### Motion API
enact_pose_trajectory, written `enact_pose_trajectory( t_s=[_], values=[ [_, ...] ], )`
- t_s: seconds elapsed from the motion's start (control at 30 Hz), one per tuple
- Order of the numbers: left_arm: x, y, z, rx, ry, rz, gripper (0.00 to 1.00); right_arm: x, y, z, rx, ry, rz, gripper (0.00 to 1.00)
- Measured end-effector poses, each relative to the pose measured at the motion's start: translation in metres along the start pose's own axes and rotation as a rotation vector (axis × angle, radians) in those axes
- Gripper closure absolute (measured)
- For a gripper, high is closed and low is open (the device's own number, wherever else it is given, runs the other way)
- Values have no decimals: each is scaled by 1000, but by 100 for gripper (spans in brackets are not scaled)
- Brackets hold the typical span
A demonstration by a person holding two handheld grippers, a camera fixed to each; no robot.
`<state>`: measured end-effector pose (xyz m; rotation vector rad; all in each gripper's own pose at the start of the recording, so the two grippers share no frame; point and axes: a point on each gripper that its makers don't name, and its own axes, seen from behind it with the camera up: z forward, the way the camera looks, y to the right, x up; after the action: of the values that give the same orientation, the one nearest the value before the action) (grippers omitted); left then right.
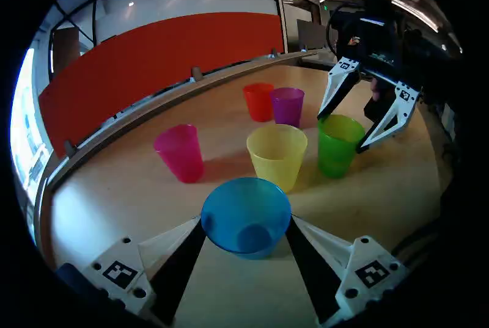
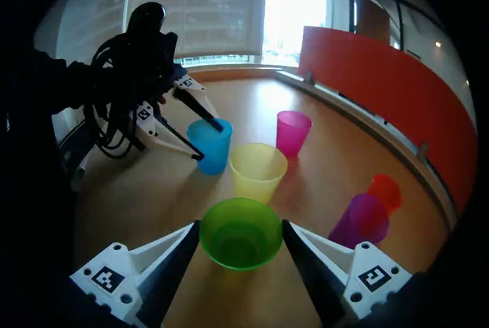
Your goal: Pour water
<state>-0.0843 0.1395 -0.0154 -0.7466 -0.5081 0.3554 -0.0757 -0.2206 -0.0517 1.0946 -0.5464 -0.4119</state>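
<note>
A blue cup [image 1: 246, 215] stands on the wooden table [image 1: 122, 193] between my left gripper's [image 1: 246, 221] fingers, which press on its two sides. A green cup [image 2: 240, 236] stands between my right gripper's [image 2: 240, 224] fingers, both against its rim. In the left gripper view the right gripper [image 1: 339, 134] straddles the green cup [image 1: 337, 145] farther off. In the right gripper view the left gripper [image 2: 209, 143] straddles the blue cup [image 2: 211, 145]. Both cups stand upright, and I see no water in either.
A yellow cup [image 1: 277, 156] stands between the two held cups, with a pink cup [image 1: 179, 152] to its side. Orange [image 1: 258, 101] and purple [image 1: 286, 105] cups stand together near the table's rail [image 1: 153, 105], under an orange-red partition [image 1: 153, 65]. A person's dark sleeve [image 2: 55, 93] holds the left gripper.
</note>
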Motion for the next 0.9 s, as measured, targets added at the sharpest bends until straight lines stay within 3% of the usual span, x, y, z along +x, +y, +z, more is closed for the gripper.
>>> enact_pose_trajectory(
  t_s=[0.57, 0.9],
  values=[
    [-11, 3, -5, -5, -42, -11, 10, 3, -2, -14, -19, 11, -2, 0],
    [-18, -1, -18, 21, -55, -2, 10, 10, -2, -28, -39, 41, 7, 0]
  ],
)
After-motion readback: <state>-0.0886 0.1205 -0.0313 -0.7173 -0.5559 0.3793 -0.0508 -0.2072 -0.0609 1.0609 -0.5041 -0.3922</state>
